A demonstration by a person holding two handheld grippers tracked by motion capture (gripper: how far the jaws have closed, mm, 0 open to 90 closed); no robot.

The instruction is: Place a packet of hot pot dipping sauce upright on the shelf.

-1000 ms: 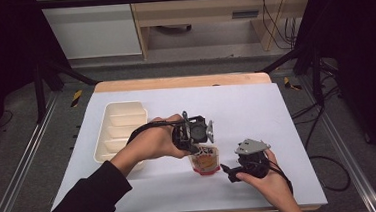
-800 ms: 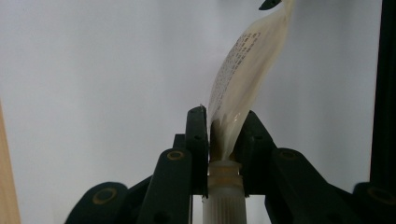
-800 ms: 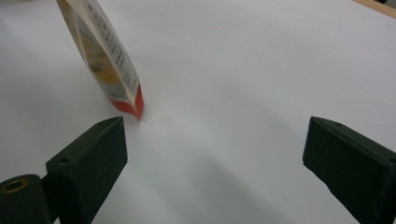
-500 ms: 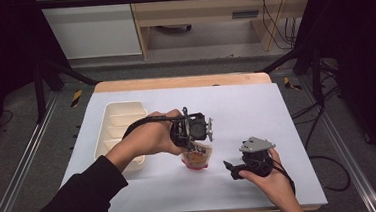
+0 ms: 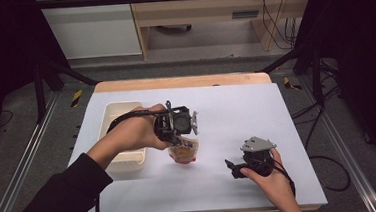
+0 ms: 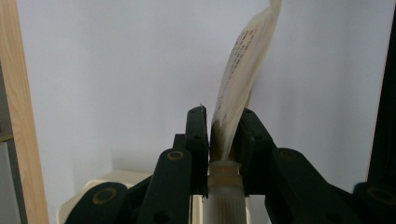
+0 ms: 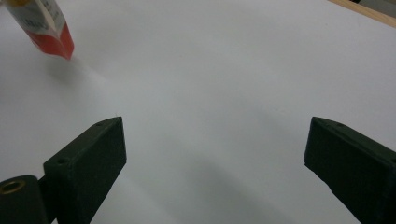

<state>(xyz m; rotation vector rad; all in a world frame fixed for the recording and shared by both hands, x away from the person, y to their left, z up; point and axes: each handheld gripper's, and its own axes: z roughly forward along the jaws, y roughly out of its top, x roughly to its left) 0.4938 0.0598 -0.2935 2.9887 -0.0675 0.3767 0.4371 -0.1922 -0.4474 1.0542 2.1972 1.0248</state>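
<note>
A small spouted pouch (image 5: 184,153), cream with a red bottom, hangs just above the white table sheet (image 5: 236,112) near the middle. My left gripper (image 5: 181,140) points down onto it and is shut on its top. In the left gripper view the jaws pinch the pouch (image 6: 243,60) just beyond its ribbed white cap (image 6: 224,200), with my left gripper (image 6: 219,126) closed tight. My right gripper (image 5: 233,168) lies low on the sheet at the right front, open and empty. In the right gripper view the pouch (image 7: 46,23) shows far off at the upper left, beyond my right gripper (image 7: 215,140).
A cream divided tray (image 5: 121,109) stands at the left of the sheet, partly under the left forearm; its rim (image 6: 93,186) shows below the left jaws. A wooden edge (image 5: 184,81) runs along the table's far side.
The left hand has lifted the pouch and carried it left, toward the tray. The right hand and its gripper have kept still.
</note>
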